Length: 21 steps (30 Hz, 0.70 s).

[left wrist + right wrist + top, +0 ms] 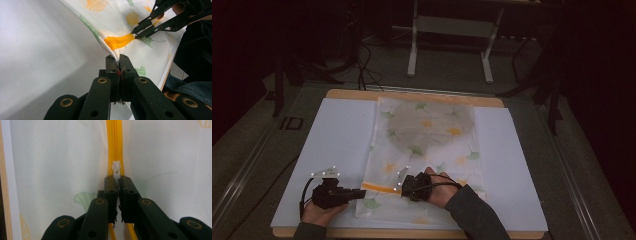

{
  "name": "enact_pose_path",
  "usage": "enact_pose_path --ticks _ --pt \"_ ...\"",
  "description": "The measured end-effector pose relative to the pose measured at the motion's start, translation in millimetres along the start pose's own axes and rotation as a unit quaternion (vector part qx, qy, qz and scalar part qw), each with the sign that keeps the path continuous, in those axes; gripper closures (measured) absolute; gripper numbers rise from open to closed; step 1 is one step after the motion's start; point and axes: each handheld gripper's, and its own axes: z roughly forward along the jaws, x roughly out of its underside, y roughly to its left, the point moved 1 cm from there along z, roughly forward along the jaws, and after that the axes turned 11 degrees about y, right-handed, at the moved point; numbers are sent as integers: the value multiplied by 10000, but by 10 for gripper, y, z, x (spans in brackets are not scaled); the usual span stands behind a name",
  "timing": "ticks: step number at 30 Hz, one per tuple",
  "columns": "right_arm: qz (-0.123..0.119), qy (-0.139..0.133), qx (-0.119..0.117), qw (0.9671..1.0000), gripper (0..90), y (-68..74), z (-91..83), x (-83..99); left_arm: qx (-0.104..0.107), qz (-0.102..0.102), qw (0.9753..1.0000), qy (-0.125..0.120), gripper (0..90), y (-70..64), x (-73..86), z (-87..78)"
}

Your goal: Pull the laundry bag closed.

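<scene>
A thin white mesh bag (427, 150), printed with green and yellow ginkgo leaves, lies flat in the middle of the high view, its long axis running from the lower edge of the frame up toward the top. A rounded grey shape (432, 122) shows dimly through the weave in its upper half. The bag rests on a pale sheet (337, 150) that covers a wooden worktop (412, 95). An orange zipper (379, 187) crosses the bag's lower end from left to right.

The left gripper (362, 193), at lower left in the high view, is clenched on the bag's corner beside the zipper's end; in the left gripper view the fine ribbed fabric (112, 53) rises in a fold into the closed jaws. The right gripper (401, 186), just right of it, is clamped on the small white plastic zipper pull (116, 170), which stands on the orange tape in the upper middle of the right gripper view.

Beyond the worktop, at the top of the high view, stand the legs of a grey metal frame (449, 45) and dark cables on the floor.
</scene>
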Motion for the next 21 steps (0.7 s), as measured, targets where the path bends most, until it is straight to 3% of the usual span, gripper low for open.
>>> enact_pose_path --ticks 21 --pt "91 122 10 9999 851 -19 -35 187 5 -9 10000 -22 882 2 3 -7"
